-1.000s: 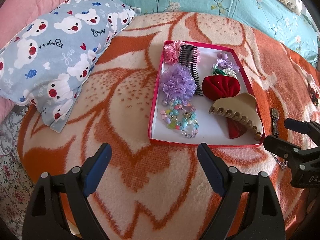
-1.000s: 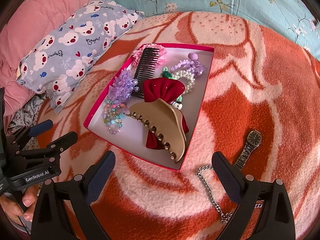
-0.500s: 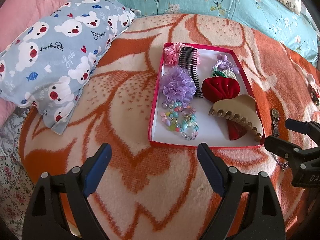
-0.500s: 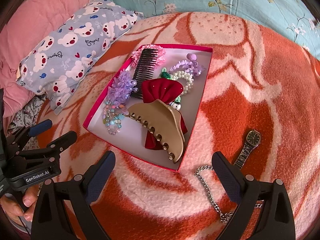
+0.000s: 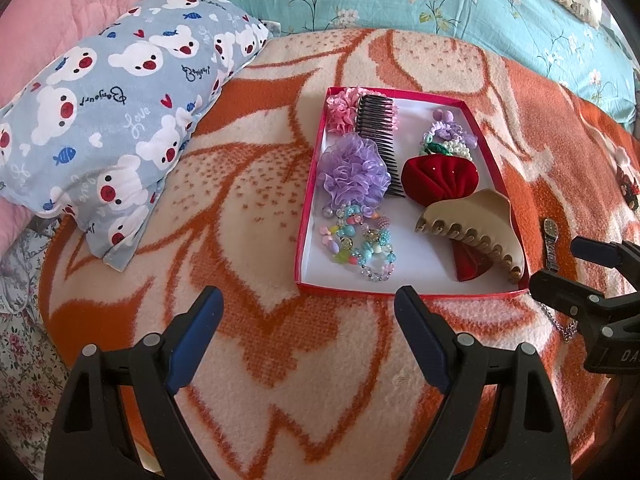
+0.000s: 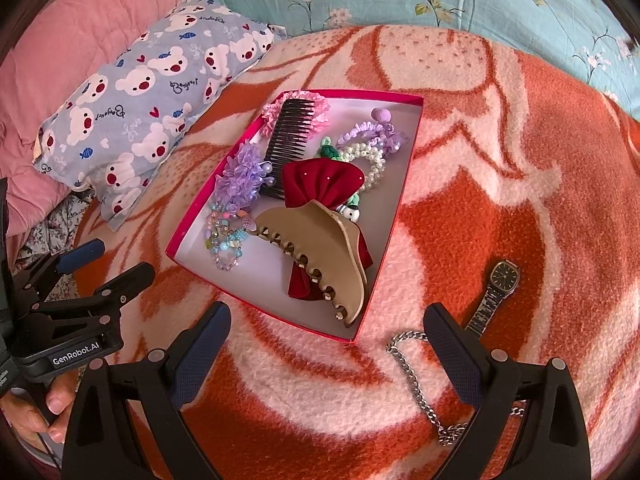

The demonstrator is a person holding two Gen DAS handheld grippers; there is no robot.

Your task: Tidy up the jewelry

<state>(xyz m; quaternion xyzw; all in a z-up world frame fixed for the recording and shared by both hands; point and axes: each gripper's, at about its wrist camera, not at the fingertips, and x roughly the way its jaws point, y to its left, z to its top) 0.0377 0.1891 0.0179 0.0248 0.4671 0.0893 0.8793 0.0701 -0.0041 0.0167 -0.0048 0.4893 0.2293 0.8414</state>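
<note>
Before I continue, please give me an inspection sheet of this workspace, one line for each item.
Surface: orange and cream blanket.
Job's things: red tray holds comb, beige claw clip, red bow, bead bracelets; wristwatch and silver chain lie outside it.
Clutter: nothing seen.
Grippers: left gripper open, empty; right gripper open, empty.
Cables: nothing seen.
Surroundings: bear-print pillow, floral bedding.

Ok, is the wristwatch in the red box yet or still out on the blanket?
Out. The wristwatch lies flat on the blanket, apart from the red box, beside the silver chain, just ahead of the open right gripper.
</note>
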